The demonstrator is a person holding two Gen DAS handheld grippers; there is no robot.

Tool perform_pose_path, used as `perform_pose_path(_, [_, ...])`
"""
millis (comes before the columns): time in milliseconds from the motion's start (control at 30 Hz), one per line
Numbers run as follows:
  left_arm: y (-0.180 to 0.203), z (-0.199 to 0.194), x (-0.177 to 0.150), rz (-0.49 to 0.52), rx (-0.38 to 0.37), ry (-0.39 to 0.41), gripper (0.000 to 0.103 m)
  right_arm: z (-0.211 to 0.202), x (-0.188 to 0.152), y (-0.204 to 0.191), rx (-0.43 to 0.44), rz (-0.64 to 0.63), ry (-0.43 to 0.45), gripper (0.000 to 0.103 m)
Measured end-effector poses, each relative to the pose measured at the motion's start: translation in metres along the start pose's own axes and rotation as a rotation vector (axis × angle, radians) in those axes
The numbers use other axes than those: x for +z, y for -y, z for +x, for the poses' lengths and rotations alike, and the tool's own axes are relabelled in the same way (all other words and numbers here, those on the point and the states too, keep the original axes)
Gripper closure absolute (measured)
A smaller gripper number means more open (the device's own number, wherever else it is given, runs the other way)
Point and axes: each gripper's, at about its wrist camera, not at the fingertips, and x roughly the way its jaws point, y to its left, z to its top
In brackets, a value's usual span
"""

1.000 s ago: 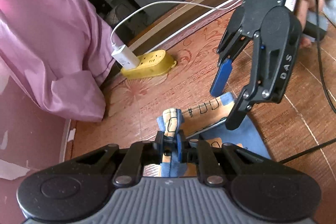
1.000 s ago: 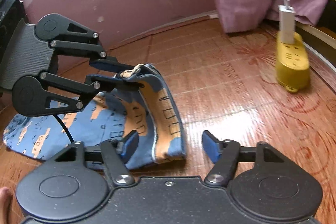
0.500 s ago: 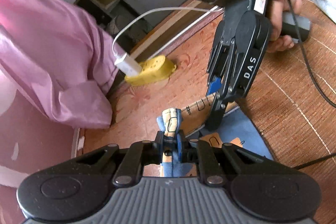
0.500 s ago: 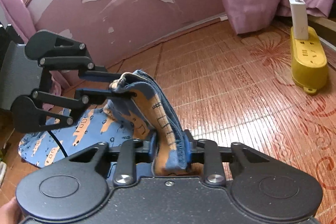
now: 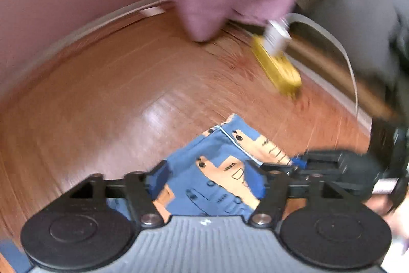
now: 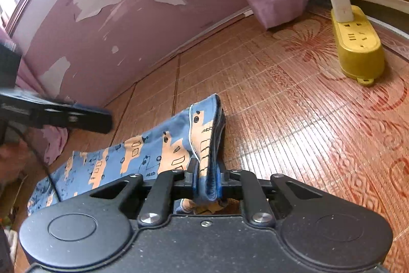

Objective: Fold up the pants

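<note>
My right gripper (image 6: 205, 184) is clamped on the bunched edge of the pants (image 6: 143, 155), which trail off to its left across the floor (image 6: 294, 114). My left gripper (image 5: 207, 178) has its jaws spread wide with the pants lying flat between them, unheld. With only one corner pinched, I judge the fold could drag askew, toward the yellow power strip (image 6: 358, 45) ahead.

I see blue cotton pants (image 6: 163, 145) printed with orange blocks and small black line drawings (a white seam line edges the hem). My black plastic right gripper (image 6: 206, 182) has blue finger pads. The woven mat floor (image 6: 294, 119) is tan with red floral motifs; a glossy yellow power strip (image 6: 358, 42) carries a white plug.
</note>
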Motion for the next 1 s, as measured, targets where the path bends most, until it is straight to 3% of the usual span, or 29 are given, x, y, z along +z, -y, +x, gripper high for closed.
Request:
perform_pose_path(100, [-0.016, -0.002, -0.021, -0.155, -0.023, -0.008, 0.022, 0.0, -0.001, 0.0, -0.008, 0.037, 0.009, 0.089])
perform_pose_path(200, [-0.021, -0.006, -0.036, -0.195, -0.017, -0.084, 0.019, 0.0, -0.002, -0.001, -0.029, 0.088, 0.014, 0.089])
perform_pose_path(300, [-0.031, -0.029, -0.055, -0.229, -0.023, 0.001, 0.004, -0.002, -0.001, -0.019, -0.083, 0.054, 0.028, 0.09])
perform_pose_path(400, [-0.05, -0.051, -0.076, -0.321, -0.05, 0.106, 0.002, -0.007, 0.001, -0.044, -0.11, 0.014, 0.052, 0.091])
perform_pose_path(533, [-0.082, -0.069, -0.094, -0.395, -0.106, 0.163, 0.002, -0.007, 0.005, -0.091, -0.167, -0.105, 0.06, 0.092])
perform_pose_path(700, [-0.135, -0.092, -0.118, -0.531, -0.245, 0.262, 0.002, 0.001, -0.004, -0.169, -0.212, -0.282, 0.067, 0.092])
perform_pose_path(867, [-0.168, -0.096, -0.142, -0.603, -0.333, 0.325, 0.002, 0.032, -0.047, -0.253, -0.224, -0.559, -0.007, 0.092])
perform_pose_path(1000, [-0.186, -0.079, -0.165, -0.671, -0.363, 0.293, 0.003, 0.067, -0.088, -0.284, -0.221, -0.651, -0.091, 0.092])
